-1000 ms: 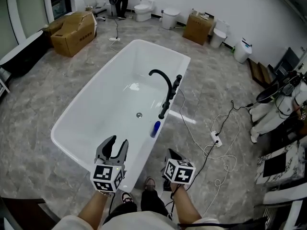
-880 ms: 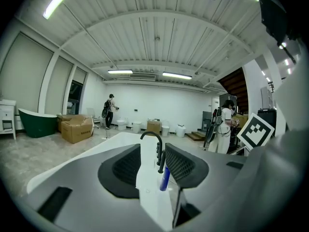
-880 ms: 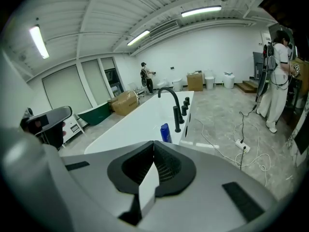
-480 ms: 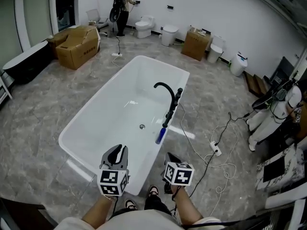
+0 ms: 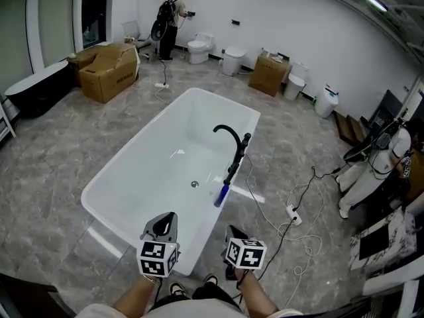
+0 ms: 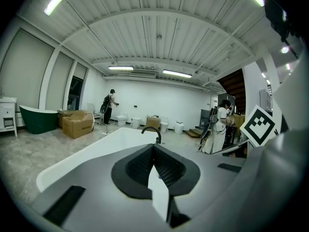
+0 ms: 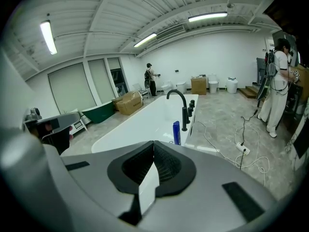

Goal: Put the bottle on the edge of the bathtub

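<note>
A white bathtub [image 5: 142, 152] fills the middle of a grey stone floor, seen from above. A black curved faucet [image 5: 232, 143] stands on its right-hand rim. Just beside the faucet's base, on the side nearer the person, a small blue bottle [image 5: 220, 195] stands upright on that same rim, clear of both claws.

Judging from this, the task looks finished: the bottle already sits on the edge of the tub, and nothing seems left but to draw away.

The left claw [image 5: 169, 216] hovers over the tub's near corner. Its jaws have just been closing and now meet, with nothing between them. The right claw [image 5: 234, 234] hangs over the floor beside the tub's near end, well apart from the bottle. Its jaws are also pressed together and hold nothing.

Counted: one white bathtub, plus one dark bathtub [image 5: 34, 87] at the far left. Two people are in view, one at the far wall [image 5: 173, 10] and one in white at the right [image 5: 371, 171]. There are two claws, one faucet and one bottle.
</note>
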